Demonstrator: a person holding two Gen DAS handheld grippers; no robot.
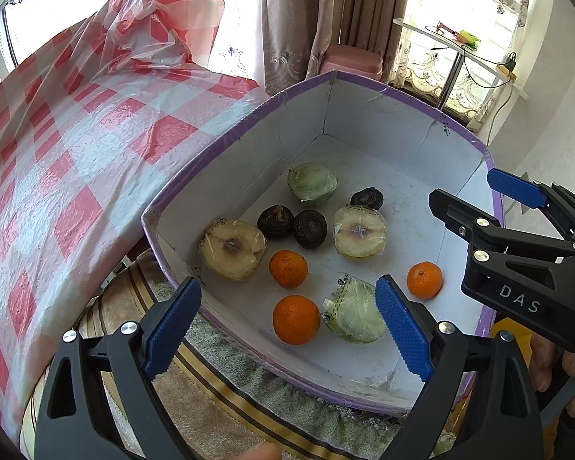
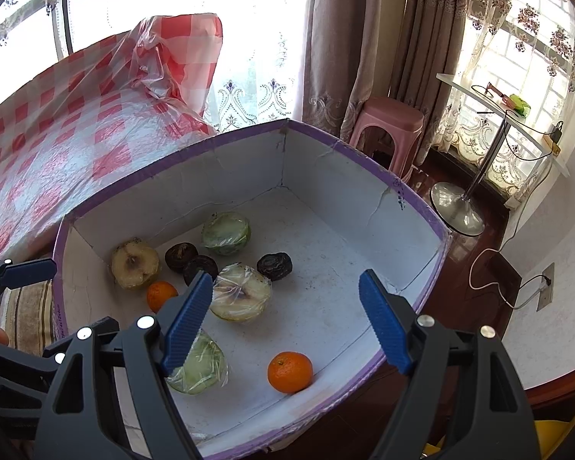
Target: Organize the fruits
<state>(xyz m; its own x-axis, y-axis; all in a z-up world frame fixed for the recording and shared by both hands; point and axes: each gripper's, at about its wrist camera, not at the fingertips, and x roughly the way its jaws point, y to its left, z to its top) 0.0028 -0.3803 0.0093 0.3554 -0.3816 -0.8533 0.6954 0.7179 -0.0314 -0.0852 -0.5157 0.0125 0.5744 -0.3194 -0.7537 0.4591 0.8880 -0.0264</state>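
Hovering both tongs over the box (image 1: 364,115), you hold the left tongs (image 1: 287,326) and the right tongs (image 2: 285,318) spread wide, with nothing between their blue ribbed pads. All the fruit lies loose on the box floor: three oranges, one near the right wall (image 2: 289,372), three dark wrinkled fruits (image 1: 275,222) clustered mid-box, two browned apple halves (image 1: 232,248) and two pale green halves (image 1: 312,184), the cut ones wrapped in film. Whether this mix is awaiting sorting or is already the gathered result, the scene does not settle. If you do grip, I judge the oranges easiest: round, firm, dimpled skin that the pads should hold, though they may roll on the smooth white card. The film-wrapped halves look slick and soft, so close gently across the rounded sides, not the flat cut face. The dark fruits are small; centre them between the pads. The box walls are thin purple-edged card, creased in places, so keep clear of them.
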